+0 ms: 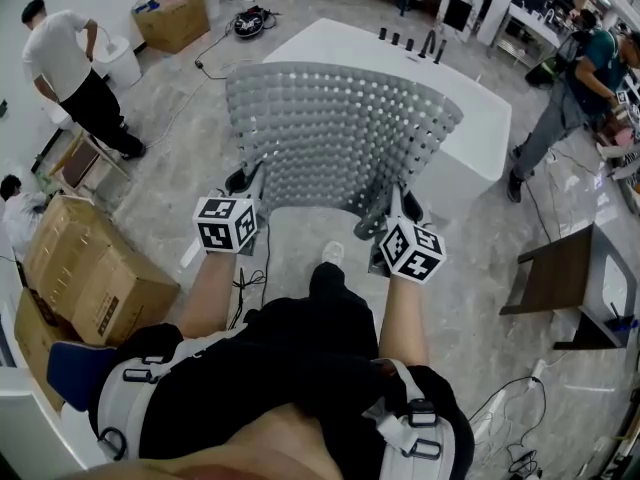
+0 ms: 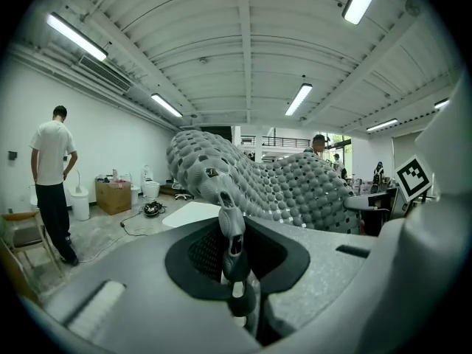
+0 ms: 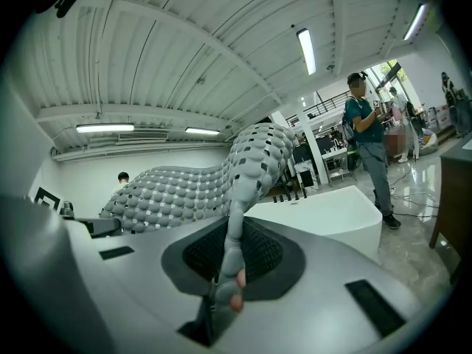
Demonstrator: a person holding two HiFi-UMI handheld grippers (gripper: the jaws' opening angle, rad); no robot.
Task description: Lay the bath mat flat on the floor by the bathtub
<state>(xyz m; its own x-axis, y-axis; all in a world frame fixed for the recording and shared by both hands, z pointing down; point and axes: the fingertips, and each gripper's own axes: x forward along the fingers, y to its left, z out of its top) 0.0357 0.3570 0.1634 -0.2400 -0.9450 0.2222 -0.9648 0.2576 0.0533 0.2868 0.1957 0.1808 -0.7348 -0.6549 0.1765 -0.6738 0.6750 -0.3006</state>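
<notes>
My left gripper (image 1: 248, 182) and right gripper (image 1: 398, 206) each pinch the bath mat (image 1: 340, 128) edge, bathtub (image 1: 475, 133) just beyond them.

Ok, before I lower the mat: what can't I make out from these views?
- Floor along the bathtub: head view, hidden behind the raised mat.
- Bathtub's near wall: head view, covered by the mat.
- Grip points of the left gripper and right gripper: head view, hidden by their own bodies; the gripper views show both clamped on the mat's edge.
- Landing spot: both gripper views, blocked by gripper bodies and mat.
</notes>
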